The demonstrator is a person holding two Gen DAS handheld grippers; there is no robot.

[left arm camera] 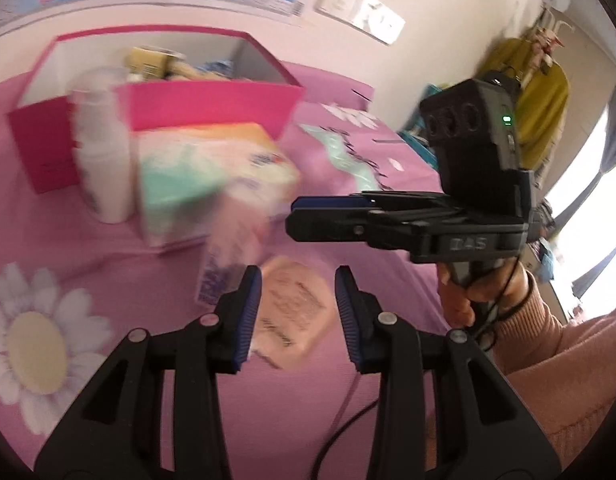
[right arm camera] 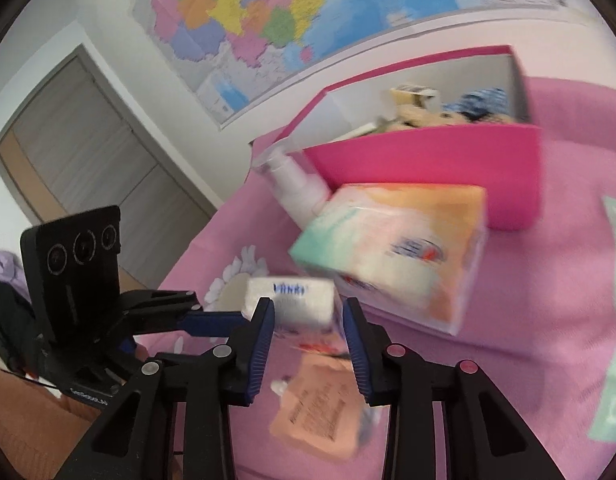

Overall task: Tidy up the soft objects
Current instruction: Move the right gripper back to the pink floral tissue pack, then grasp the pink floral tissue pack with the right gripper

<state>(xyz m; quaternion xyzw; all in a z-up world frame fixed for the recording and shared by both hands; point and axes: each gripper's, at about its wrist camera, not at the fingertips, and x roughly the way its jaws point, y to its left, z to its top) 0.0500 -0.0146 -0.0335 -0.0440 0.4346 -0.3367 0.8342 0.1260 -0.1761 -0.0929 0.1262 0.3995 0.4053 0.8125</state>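
Note:
A small white tissue pack (right arm camera: 296, 300) with blue lettering sits between the pads of my right gripper (right arm camera: 308, 312), which press on its sides. From the left wrist view the same pack (left arm camera: 236, 240) is a blur at the tips of the right gripper (left arm camera: 294, 218). A peach pouch (left arm camera: 292, 308) lies flat on the pink bedspread (left arm camera: 128, 280), framed by my left gripper (left arm camera: 298, 276), whose pads stand apart from it. The right wrist view shows the left gripper (right arm camera: 228, 322) at the left, above that pouch (right arm camera: 315, 412).
An open pink box (left arm camera: 212, 100) (right arm camera: 427, 160) holding several items stands at the back. In front of it lie a pastel tissue box (left arm camera: 212, 172) (right arm camera: 395, 252) and a white pump bottle (left arm camera: 104, 160) (right arm camera: 296, 188). A mint packet (left arm camera: 347, 156) (right arm camera: 615, 320) lies to the right.

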